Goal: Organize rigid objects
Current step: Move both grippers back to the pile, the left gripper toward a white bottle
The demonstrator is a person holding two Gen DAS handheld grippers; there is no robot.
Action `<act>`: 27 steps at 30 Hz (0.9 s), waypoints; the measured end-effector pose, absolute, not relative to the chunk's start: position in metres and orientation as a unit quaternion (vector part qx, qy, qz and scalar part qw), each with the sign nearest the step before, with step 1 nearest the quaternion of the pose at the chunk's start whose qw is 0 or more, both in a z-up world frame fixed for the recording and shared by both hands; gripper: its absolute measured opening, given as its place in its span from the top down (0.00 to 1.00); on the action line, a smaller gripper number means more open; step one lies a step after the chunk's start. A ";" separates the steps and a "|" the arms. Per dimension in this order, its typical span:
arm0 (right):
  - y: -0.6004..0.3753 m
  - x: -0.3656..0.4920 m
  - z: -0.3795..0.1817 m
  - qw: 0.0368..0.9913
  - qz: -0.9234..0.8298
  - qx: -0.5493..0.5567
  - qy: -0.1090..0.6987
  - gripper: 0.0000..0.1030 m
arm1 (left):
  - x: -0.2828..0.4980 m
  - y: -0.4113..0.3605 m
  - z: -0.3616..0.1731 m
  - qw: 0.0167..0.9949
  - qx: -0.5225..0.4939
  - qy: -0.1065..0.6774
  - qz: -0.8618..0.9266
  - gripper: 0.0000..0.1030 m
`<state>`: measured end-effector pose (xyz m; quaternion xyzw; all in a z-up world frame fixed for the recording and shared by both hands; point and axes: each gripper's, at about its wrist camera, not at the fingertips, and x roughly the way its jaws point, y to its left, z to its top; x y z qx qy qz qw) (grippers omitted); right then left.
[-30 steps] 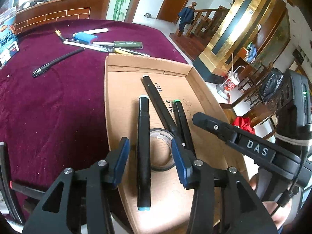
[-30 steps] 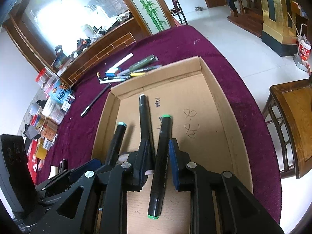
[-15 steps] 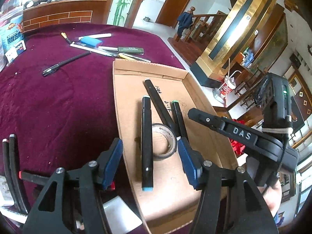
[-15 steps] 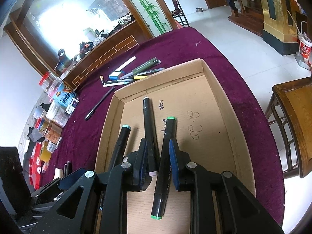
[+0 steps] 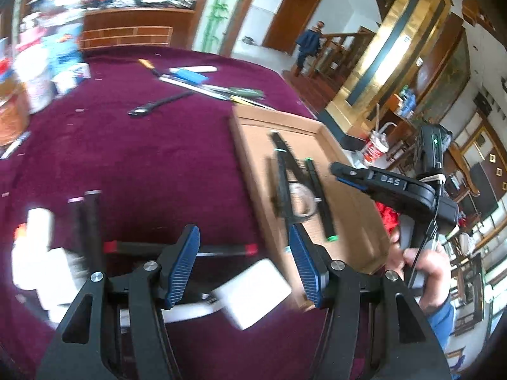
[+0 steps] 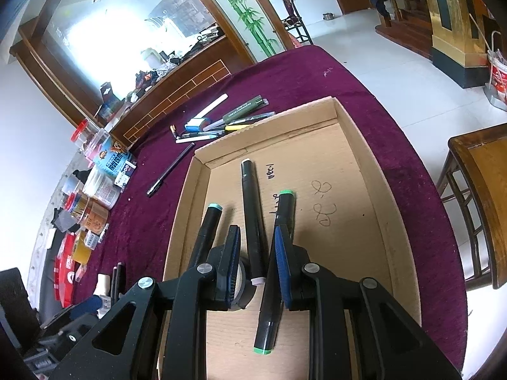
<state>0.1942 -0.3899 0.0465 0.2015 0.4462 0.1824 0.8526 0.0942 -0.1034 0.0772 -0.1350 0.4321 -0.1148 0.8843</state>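
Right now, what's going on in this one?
A person is sorting markers into a cardboard tray on a purple-clothed table. Three black markers and a tape roll lie in the tray. The right gripper hovers over them, jaws nearly shut, gripping nothing. The left gripper is beside the tray over the cloth, open and empty, its jaws having just been opening. More pens wait beyond the tray.

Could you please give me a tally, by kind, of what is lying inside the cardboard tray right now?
Black markers: 3, with a teal cap, a white cap and a green cap
Rolls of tape: 1, partly hidden behind the right tool
Total: 4 things in the cardboard tray
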 end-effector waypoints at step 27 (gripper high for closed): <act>-0.342 0.165 0.071 0.857 0.268 0.166 0.407 0.81 | 0.073 0.061 0.007 0.870 -0.158 0.462 0.066 0.57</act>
